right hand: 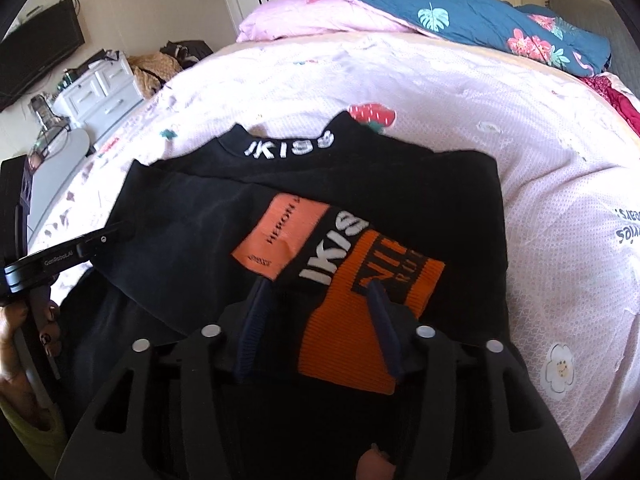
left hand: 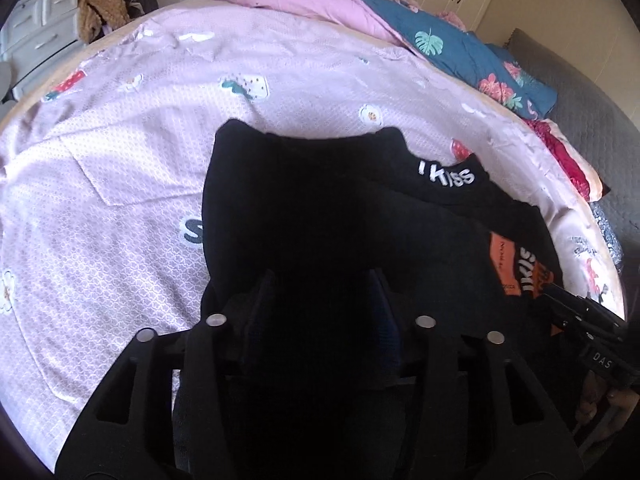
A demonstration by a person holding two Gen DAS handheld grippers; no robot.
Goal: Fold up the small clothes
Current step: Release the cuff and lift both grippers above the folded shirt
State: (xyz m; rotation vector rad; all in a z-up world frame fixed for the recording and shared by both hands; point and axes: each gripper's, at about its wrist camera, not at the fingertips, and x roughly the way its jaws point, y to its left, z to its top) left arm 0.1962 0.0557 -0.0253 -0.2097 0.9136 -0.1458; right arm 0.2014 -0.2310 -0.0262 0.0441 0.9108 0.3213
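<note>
A small black sweater [right hand: 192,224] with white "IKISS" lettering on its collar [right hand: 288,146] and an orange patch [right hand: 280,236] lies partly folded on the pink bed sheet [right hand: 540,184]. It also shows in the left wrist view [left hand: 304,208]. My right gripper [right hand: 320,296] is open, its fingers low over the orange ribbed cuff [right hand: 360,340]. My left gripper [left hand: 324,284] is open over the sweater's dark left side. The left gripper's side shows at the left edge of the right wrist view [right hand: 80,248].
A pink quilt [right hand: 320,16] and a blue floral quilt [right hand: 500,24] are piled at the far side of the bed. A white drawer unit [right hand: 100,92] and a TV [right hand: 36,52] stand off the bed's left. A grey headboard [left hand: 580,120] is on the right.
</note>
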